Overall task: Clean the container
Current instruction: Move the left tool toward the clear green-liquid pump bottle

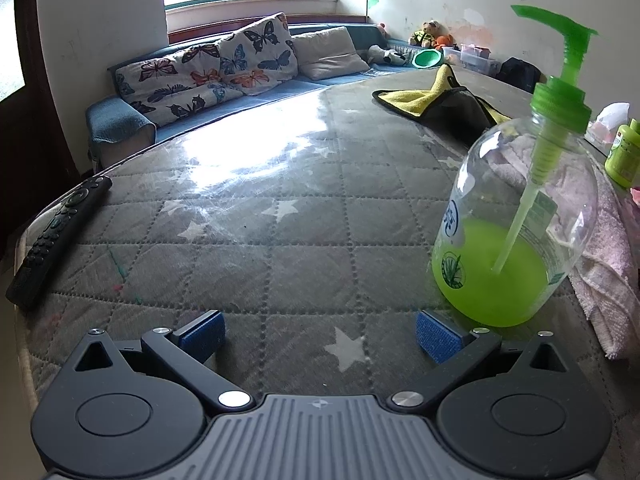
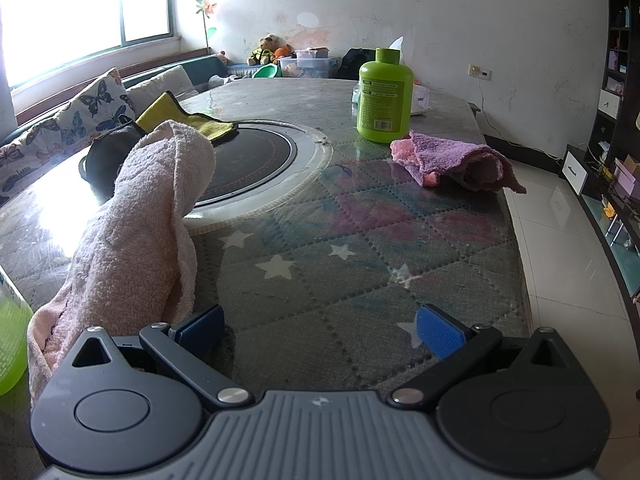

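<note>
Pump bottle (image 1: 516,216) stands upright on the surface (image 1: 280,200), touching the pink towel (image 2: 132,232). Left gripper (image 1: 320,338) and right gripper (image 2: 320,330) both spread, empty. For wiping, steady the bottle low, towel in the other.

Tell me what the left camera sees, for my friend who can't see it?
A clear pump bottle, part full of green soap, stands upright on a quilted table just ahead of the open left gripper. A black remote lies far left.

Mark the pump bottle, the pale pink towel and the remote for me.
pump bottle (image 1: 516,216): left wrist view, clear body above the green liquid.
pale pink towel (image 2: 136,232): right wrist view, middle of the heap.
remote (image 1: 56,236): left wrist view, mid-body.
</note>
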`<state>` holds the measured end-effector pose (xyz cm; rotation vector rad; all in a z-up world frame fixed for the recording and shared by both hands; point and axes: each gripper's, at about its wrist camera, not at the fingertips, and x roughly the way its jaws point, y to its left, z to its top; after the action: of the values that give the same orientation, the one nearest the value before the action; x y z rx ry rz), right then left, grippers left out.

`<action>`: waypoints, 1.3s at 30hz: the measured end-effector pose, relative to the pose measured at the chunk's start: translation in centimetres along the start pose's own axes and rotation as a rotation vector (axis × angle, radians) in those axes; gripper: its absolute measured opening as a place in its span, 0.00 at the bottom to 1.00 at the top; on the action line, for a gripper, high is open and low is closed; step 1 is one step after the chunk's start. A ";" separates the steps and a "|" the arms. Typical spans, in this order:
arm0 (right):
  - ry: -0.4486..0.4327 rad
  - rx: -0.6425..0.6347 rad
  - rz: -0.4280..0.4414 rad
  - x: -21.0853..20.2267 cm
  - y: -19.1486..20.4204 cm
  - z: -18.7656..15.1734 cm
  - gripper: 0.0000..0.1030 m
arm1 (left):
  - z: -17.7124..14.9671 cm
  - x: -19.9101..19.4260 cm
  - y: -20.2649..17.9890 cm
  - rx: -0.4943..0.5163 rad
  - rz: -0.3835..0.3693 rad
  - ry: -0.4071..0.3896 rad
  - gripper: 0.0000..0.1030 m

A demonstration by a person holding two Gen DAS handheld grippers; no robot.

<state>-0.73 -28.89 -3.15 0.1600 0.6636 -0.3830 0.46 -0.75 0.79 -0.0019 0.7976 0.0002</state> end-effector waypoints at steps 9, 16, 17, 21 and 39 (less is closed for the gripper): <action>0.026 0.001 -0.003 -1.3 -0.9 -0.6 1.00 | 1.1 -0.3 -1.0 0.001 0.002 0.005 1.00; 0.045 0.004 -0.018 -2.2 -1.6 -1.3 1.00 | -0.4 -0.4 -1.4 0.014 -0.010 0.003 1.00; 0.047 0.005 -0.020 -2.4 -1.7 -1.5 1.00 | -0.6 -0.5 -1.4 0.015 -0.012 0.003 1.00; 0.055 0.012 -0.027 -3.4 -1.9 -2.1 1.00 | -1.6 -0.2 -1.9 0.024 -0.019 0.006 1.00; 0.107 0.003 -0.014 -6.8 -1.8 -4.2 1.00 | -5.0 -1.4 -4.5 0.051 -0.027 0.014 1.00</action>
<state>-8.78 -27.45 -2.22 0.1802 0.7697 -0.3907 -4.09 -5.27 -1.68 0.0361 0.8117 -0.0458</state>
